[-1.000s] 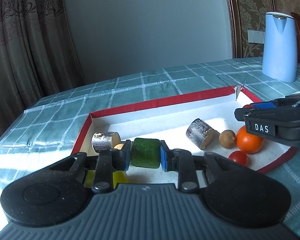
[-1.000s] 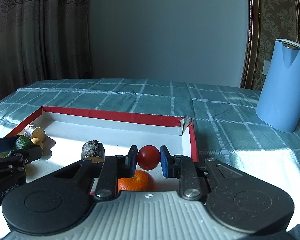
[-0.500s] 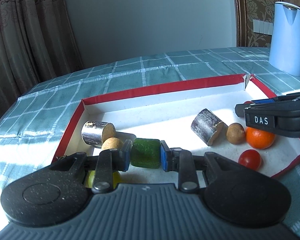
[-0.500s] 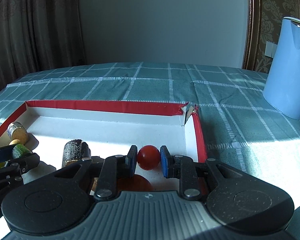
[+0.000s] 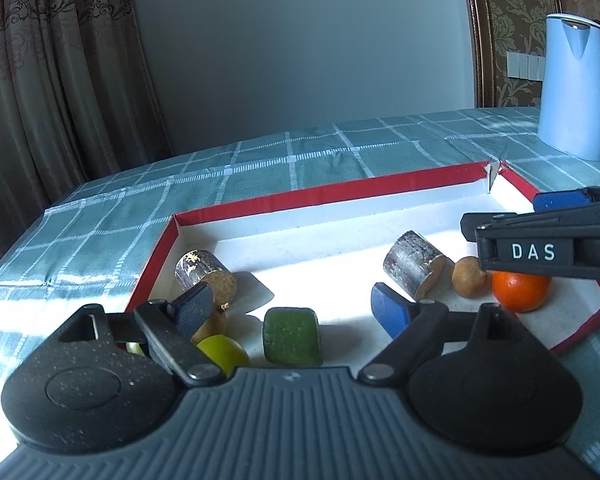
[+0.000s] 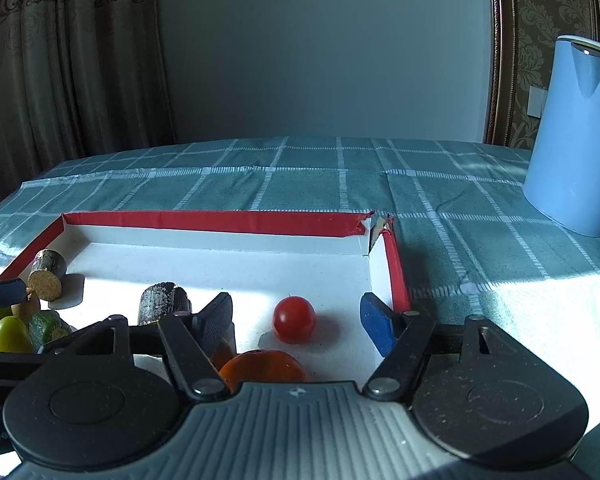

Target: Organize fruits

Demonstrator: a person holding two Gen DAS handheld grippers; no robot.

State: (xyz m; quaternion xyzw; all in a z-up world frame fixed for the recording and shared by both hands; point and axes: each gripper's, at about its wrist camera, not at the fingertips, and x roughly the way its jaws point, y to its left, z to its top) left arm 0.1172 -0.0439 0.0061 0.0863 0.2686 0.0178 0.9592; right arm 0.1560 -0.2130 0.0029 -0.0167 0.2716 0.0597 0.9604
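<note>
A red-rimmed white tray (image 5: 284, 199) (image 6: 220, 220) holds the fruit. My left gripper (image 5: 294, 310) is open over the tray's left end, and a green fruit chunk (image 5: 292, 336) lies between its fingers. A yellow-green fruit (image 5: 220, 354) and a brown cylinder piece (image 5: 204, 276) lie by its left finger. My right gripper (image 6: 296, 318) is open at the right end, and a red tomato (image 6: 294, 319) rests on the tray floor between its fingers. An orange (image 6: 260, 366) (image 5: 520, 290) lies just below it. A second cylinder piece (image 5: 414, 262) and a small brown fruit (image 5: 468, 280) lie nearby.
A tall blue jug (image 6: 576, 136) (image 5: 574, 84) stands on the teal checked tablecloth (image 6: 320, 176) at the back right. Curtains hang behind on the left. The tray's far right corner (image 6: 376, 224) is torn.
Both grippers have opened. The left one has let go of the green chunk and the right one has let go of the red tomato; both now rest on the tray floor.
</note>
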